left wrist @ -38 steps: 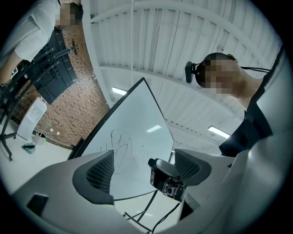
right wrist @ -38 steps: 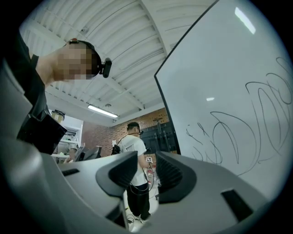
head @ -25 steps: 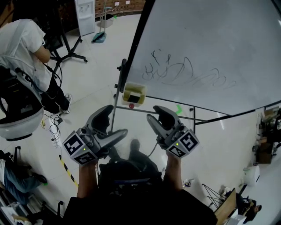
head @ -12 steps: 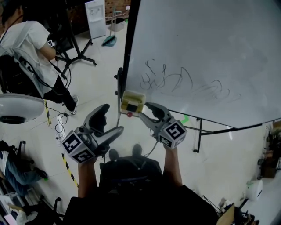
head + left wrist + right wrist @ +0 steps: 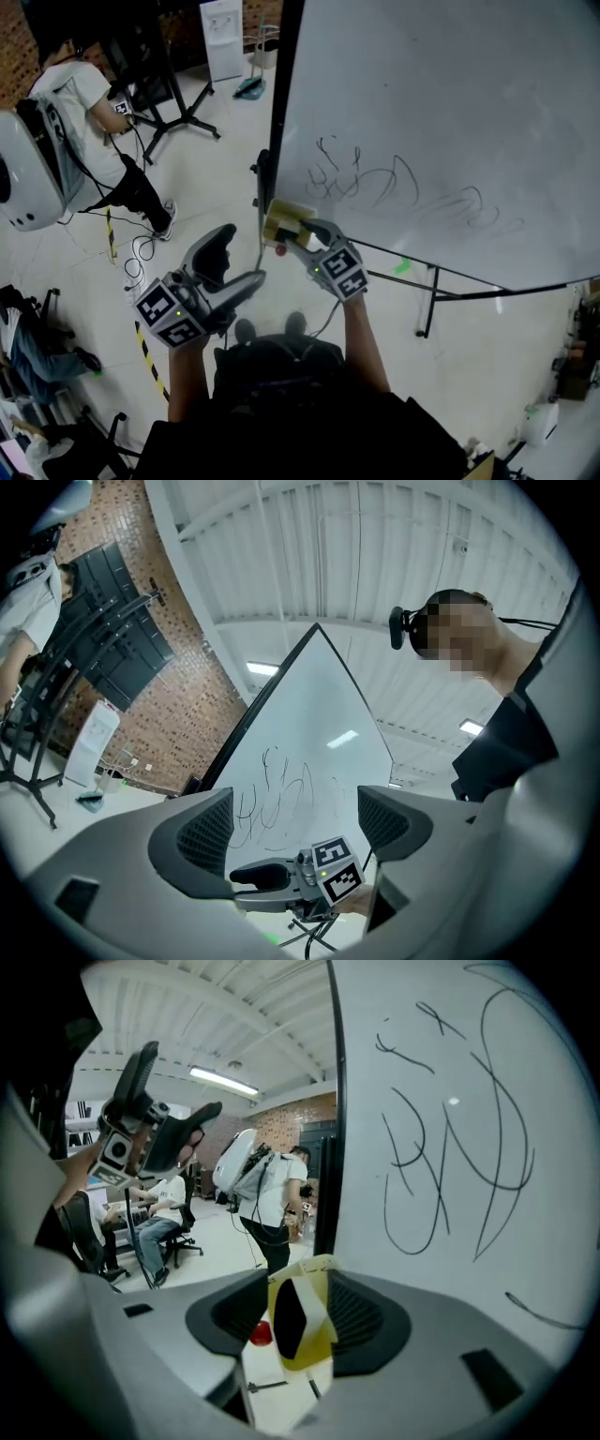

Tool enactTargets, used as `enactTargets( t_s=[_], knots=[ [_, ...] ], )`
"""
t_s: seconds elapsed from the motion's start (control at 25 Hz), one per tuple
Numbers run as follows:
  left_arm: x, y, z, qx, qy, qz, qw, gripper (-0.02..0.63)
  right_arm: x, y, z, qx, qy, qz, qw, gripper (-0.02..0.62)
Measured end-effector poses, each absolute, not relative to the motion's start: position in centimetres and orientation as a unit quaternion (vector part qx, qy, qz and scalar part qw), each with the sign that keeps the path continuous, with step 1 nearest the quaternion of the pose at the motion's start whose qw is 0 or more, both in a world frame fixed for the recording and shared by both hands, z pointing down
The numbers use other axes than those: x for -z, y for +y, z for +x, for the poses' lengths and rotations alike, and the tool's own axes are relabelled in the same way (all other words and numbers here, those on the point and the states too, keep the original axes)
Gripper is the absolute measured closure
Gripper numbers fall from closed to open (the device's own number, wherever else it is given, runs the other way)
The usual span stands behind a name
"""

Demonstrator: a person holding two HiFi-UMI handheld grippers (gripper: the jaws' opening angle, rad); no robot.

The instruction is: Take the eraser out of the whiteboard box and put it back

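Black eraser sits in yellow plastic whiteboard box, lower part hidden by box wall. Jaws of right gripper, just been opening, are spread wide either side of box, contact unclear. The left gripper is spread too, empty.

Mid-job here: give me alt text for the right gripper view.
The right gripper, its jaws just opening wide, frames the yellow box between them, dark eraser inside, pads not pressing. The scribbled whiteboard fills the right.

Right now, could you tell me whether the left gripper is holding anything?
No, the left gripper has its jaws apart and grips nothing.
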State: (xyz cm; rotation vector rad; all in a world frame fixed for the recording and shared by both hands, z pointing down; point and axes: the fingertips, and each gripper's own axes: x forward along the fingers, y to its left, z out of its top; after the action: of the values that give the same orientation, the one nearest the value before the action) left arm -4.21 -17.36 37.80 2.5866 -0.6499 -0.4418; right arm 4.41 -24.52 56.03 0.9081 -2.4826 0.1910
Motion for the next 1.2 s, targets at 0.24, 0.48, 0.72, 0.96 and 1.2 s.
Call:
enactTargets(
  t_s=[0.24,0.48,0.72,0.96,1.2],
  knots=[
    [-37.9,-17.4,-4.1,0.161,-0.239,0.933,0.217,0.192,-58.5,-25.2,4.4,-0.078,-0.905,0.325,0.264,0.371],
    [-38.0,-17.3,-3.9,0.159,-0.24,0.932,0.218,0.192,-59.5,-25.2,4.2,-0.069,-0.904,0.32,0.277,0.373],
    [-38.2,-17.4,-3.8,0.159,-0.242,0.932,0.219,0.192,-59.7,-24.9,4.0,-0.034,-0.901,0.31,0.302,0.393],
    [-38.1,-17.2,-4.0,0.159,-0.243,0.932,0.217,0.192,-59.8,-24.7,3.8,-0.023,-0.902,0.299,0.31,0.41],
    [-37.8,-16.8,-4.4,0.159,-0.241,0.933,0.215,0.192,-59.0,-24.4,4.2,-0.02,-0.901,0.314,0.3,0.43]
  ],
)
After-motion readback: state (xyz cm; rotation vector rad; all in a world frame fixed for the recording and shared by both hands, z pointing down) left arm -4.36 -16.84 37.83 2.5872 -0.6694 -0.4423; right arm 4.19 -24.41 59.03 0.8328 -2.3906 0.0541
